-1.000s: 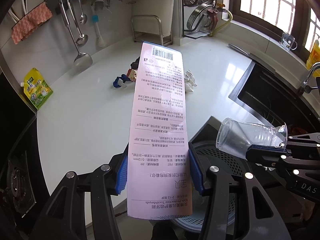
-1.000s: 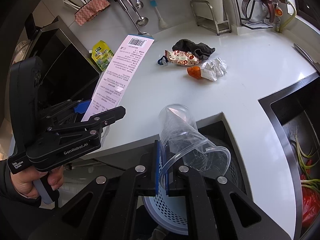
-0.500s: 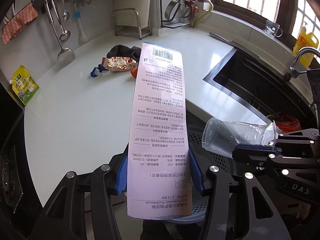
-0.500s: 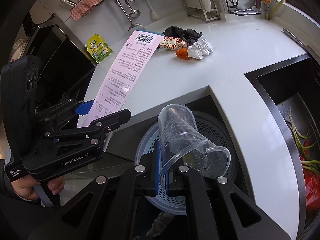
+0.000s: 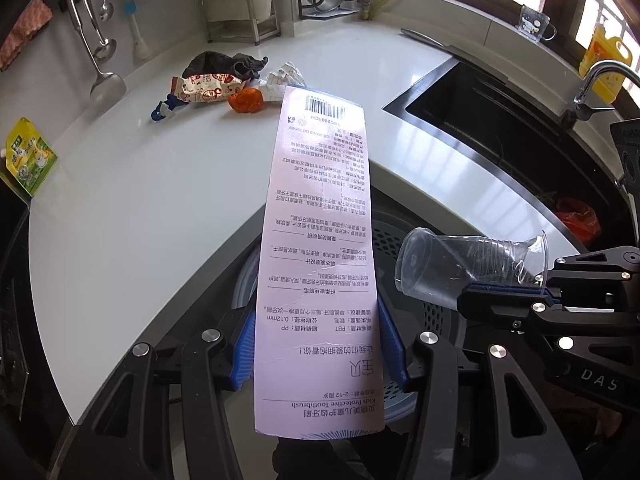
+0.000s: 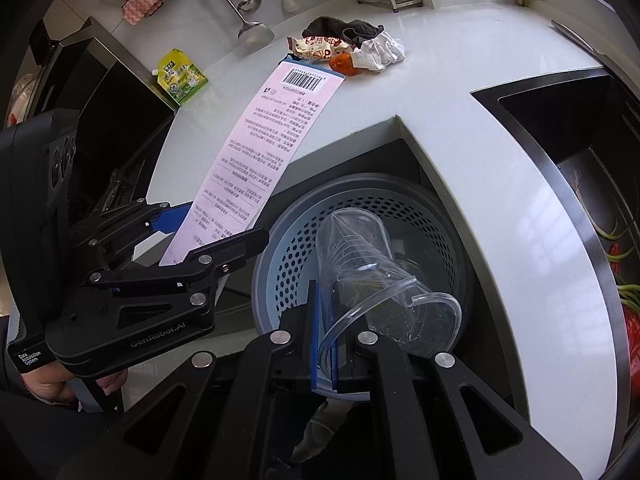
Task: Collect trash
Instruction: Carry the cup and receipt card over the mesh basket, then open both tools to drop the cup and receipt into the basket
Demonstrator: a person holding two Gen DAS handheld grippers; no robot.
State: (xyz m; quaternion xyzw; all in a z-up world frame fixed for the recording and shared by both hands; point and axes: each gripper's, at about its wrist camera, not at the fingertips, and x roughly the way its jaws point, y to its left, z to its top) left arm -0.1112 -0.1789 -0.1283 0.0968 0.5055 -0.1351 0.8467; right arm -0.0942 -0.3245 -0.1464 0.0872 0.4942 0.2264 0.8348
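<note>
So, quick rundown for you:
Left tool (image 5: pixel 318 354): clamped on the pink toothbrush box (image 5: pixel 320 264), held over the worktop's (image 5: pixel 160 200) front edge.
Right tool (image 6: pixel 334 354): pinching the clear plastic cup's (image 6: pixel 372 280) wall, above the perforated bin (image 6: pixel 432 220).
Far edge: wrapper pile (image 5: pixel 208 88).

Both grippers are drawing back from the worktop (image 6: pixel 460 128) and coming over the perforated bin (image 6: pixel 432 216). The right gripper (image 6: pixel 332 344), which a second ago held the clear plastic cup (image 6: pixel 376 280) half over the white surface, is now carrying it squarely above the bin's mouth. The left gripper (image 5: pixel 316 344) is swinging its pink toothbrush package (image 5: pixel 320 240) the same way, so the bin rim is showing beneath it and the trash pile (image 5: pixel 224 84) is sliding leftward in its view.
</note>
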